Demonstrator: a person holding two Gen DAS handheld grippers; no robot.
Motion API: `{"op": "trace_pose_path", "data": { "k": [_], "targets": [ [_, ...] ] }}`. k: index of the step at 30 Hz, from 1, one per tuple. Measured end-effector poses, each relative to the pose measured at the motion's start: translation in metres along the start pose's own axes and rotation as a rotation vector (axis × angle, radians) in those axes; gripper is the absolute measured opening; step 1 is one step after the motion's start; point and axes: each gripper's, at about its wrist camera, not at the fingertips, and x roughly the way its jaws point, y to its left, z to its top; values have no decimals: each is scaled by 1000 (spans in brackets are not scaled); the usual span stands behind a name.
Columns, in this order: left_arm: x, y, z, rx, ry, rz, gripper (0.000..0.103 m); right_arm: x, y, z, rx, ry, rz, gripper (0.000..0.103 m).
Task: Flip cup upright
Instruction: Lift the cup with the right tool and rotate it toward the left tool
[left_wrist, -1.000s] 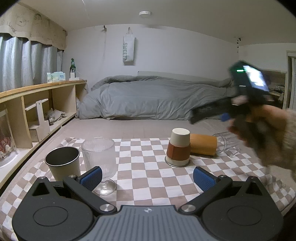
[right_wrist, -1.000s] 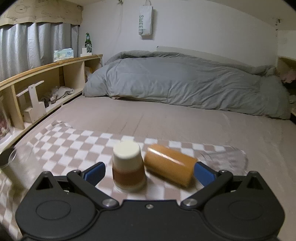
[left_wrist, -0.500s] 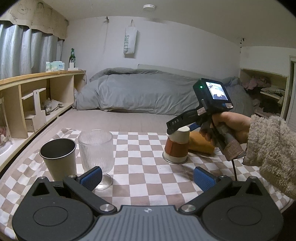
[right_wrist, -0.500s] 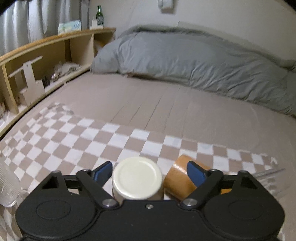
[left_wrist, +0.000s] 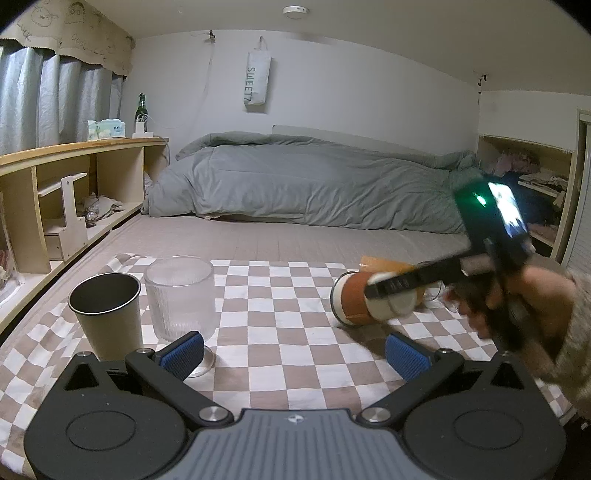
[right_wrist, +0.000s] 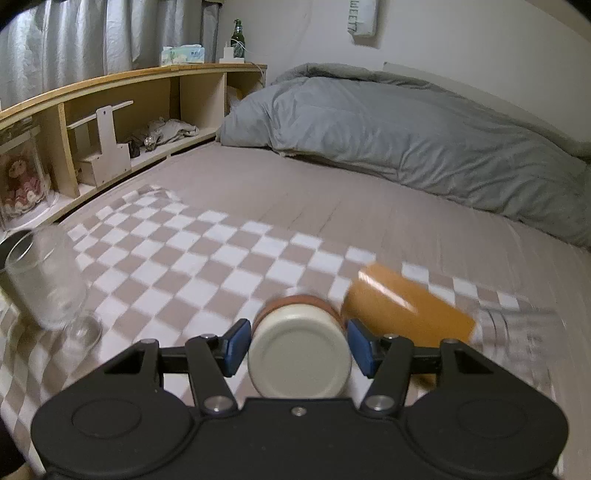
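Observation:
A cream cup with a brown band (left_wrist: 356, 301) is tilted onto its side above the checkered cloth (left_wrist: 273, 295), its cream base toward the right wrist camera (right_wrist: 299, 356). My right gripper (right_wrist: 297, 345) is shut on this cup, one blue pad on each side; it shows in the left wrist view (left_wrist: 391, 286) too. My left gripper (left_wrist: 293, 354) is open and empty, low over the cloth's near part.
An orange cup (right_wrist: 406, 306) and a clear glass (right_wrist: 524, 332) lie on their sides right of the held cup. A ribbed stemmed glass (left_wrist: 180, 295) and a dark-lined paper cup (left_wrist: 107, 317) stand upright at left. A wooden shelf (left_wrist: 74, 192) runs along the left; a grey duvet (left_wrist: 314, 188) lies behind.
My right gripper came down over the upside-down cup, closed on it and tipped it over onto its side, off the cloth. The left gripper stayed open, almost still.

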Motion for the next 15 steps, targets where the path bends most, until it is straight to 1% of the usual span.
{"op": "trace_pose_path", "data": {
  "k": [4,7,11,13,15],
  "targets": [
    [5,-1,1,-23,12,-17,103,-9,0,-20,16,31,0,58],
    [14,-4,4,-52,50,-52,103,-15,5,-37,17,63,14,58],
    [34,-8,16,-98,144,-123,103,-23,10,-60,22,119,63,57],
    [48,-9,22,-136,204,-168,103,-29,13,-69,-20,100,68,57],
    [68,-10,28,-191,281,-213,102,-33,13,-73,-33,92,79,57]
  ]
}}
